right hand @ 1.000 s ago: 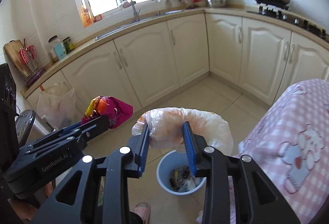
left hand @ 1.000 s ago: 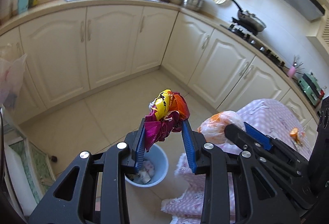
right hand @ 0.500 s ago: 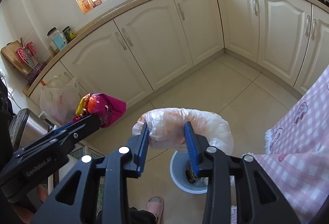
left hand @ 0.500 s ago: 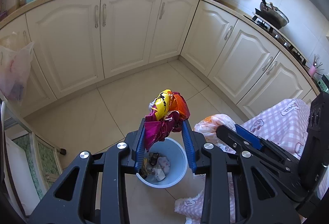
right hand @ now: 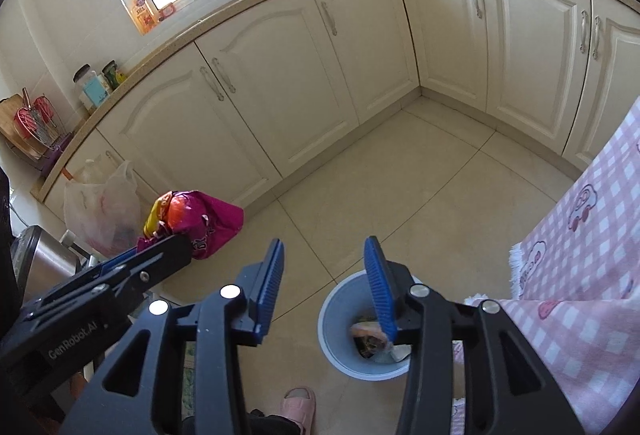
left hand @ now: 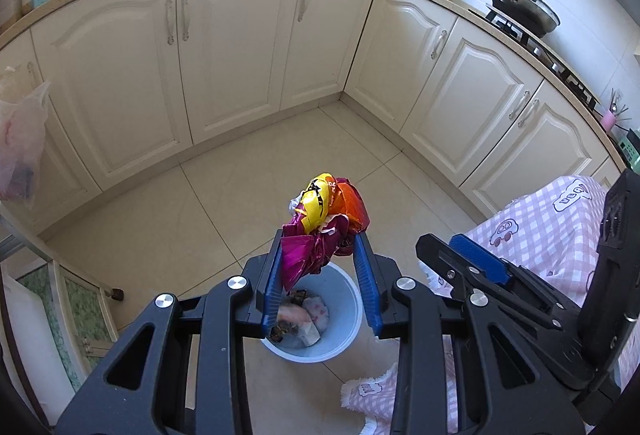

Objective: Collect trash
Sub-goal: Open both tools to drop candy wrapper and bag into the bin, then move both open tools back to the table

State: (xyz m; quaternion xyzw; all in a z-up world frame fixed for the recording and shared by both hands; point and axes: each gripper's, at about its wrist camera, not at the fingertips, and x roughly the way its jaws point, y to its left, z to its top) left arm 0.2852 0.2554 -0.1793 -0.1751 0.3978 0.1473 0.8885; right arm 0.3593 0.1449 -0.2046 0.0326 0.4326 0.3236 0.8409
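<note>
Above the pale blue bin [left hand: 352, 299] on the tiled floor [left hand: 224, 203], the left gripper [left hand: 320, 255] stays clamped on a crumpled magenta-and-yellow wrapper [left hand: 320, 223], held over the bin's mouth, presumably for dropping. Beside it, the right gripper [right hand: 326, 267] is opening with nothing between its pads; a pale bag [left hand: 294, 313] lies among the trash inside the bin. Bounding the bin on one side is the hanging edge of a pink checked tablecloth [right hand: 580, 267]; the cabinets [left hand: 236, 47] stand well apart, leaving open floor for withdrawal.
</note>
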